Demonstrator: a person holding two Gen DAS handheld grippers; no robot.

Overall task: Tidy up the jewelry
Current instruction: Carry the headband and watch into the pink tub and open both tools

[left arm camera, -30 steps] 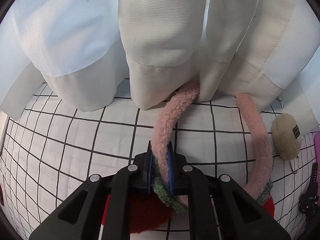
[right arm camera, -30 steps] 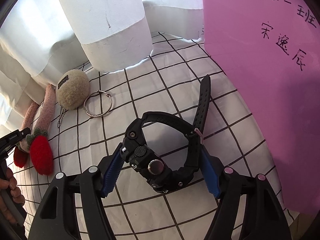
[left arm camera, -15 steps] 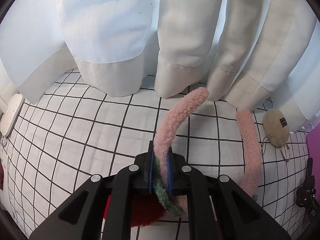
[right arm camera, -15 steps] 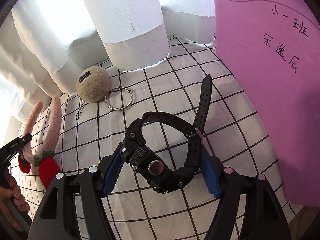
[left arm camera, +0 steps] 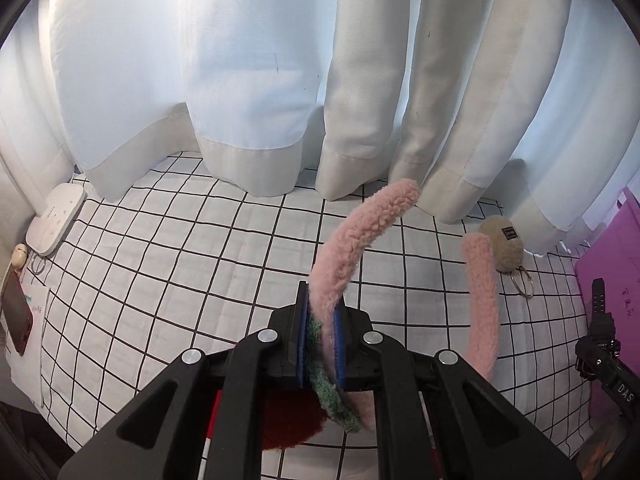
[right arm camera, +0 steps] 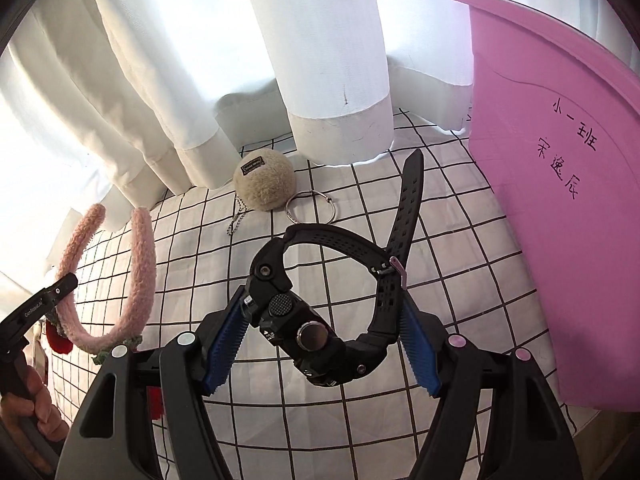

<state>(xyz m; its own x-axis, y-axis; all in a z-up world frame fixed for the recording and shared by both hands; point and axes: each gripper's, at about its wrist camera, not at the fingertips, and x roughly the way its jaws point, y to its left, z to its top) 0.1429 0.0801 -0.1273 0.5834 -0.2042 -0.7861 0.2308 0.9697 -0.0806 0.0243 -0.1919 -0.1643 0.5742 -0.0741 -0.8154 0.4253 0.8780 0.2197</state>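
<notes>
Two items were in hand at once. The left gripper (left arm camera: 320,344) was clamped tight on the pink fuzzy headband (left arm camera: 352,248), its blue pads pinching the band close to the green-and-red plush trim, so both free ends arched up and away over the gridded cloth (left arm camera: 200,264). The right gripper (right arm camera: 320,340) held the black watch (right arm camera: 320,332) by its case and strap, fingers wide but bearing on both sides, with the loose strap tail pointing toward the curtain (right arm camera: 320,60) at the cloth's far edge. Both items appeared to be lifted off the cloth, though how high could not be judged.

The pink tub (right arm camera: 560,200) stood at the cloth's right edge, just beside the watch, and was the likely place for both; that was a judgement, not something shown. To do this step well, the watch should have been carried over the tub's rim before the grip eased, since the case looked heavy for so shallow a hold and could twist out. The headband's springy ends might catch the rim or the curtain hem, so it needed to go in trim-end first, well clear of the other arm. The beige pom-pom keychain (right arm camera: 264,184) and its ring (right arm camera: 310,210) lay near the far edge, untouched.
</notes>
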